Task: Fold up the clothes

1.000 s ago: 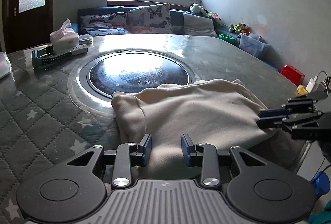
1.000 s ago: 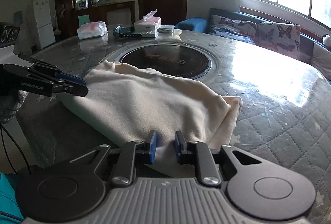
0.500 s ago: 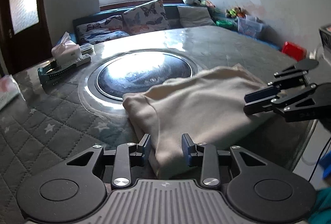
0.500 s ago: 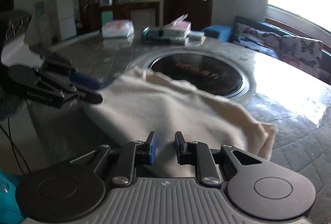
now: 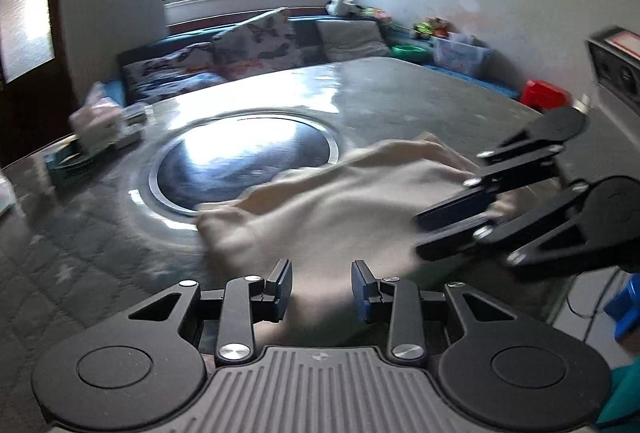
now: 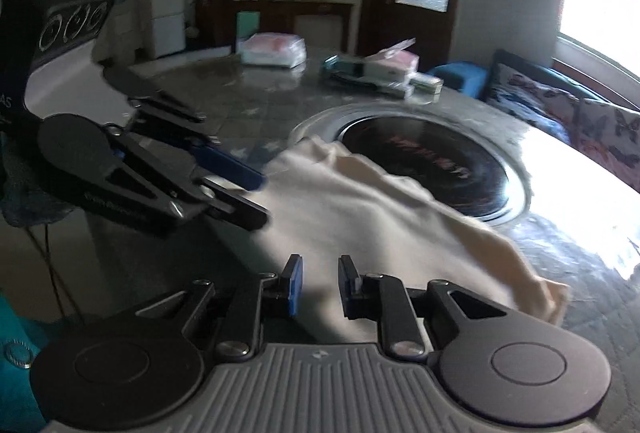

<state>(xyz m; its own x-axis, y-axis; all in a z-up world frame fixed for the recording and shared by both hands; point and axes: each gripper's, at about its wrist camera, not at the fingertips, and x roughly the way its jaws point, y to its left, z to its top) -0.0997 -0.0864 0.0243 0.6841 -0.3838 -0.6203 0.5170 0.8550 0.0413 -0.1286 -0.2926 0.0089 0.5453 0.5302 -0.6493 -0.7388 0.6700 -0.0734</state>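
We are holding our left gripper and right gripper, fingers spread and gripping nothing, above the cream garment lying folded at the table's near edge; whether another fold follows, we cannot tell.

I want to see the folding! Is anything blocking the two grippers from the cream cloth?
Nothing visible is. The left gripper and right gripper are both open right at the near edge of the cream cloth, with only bare table around it.
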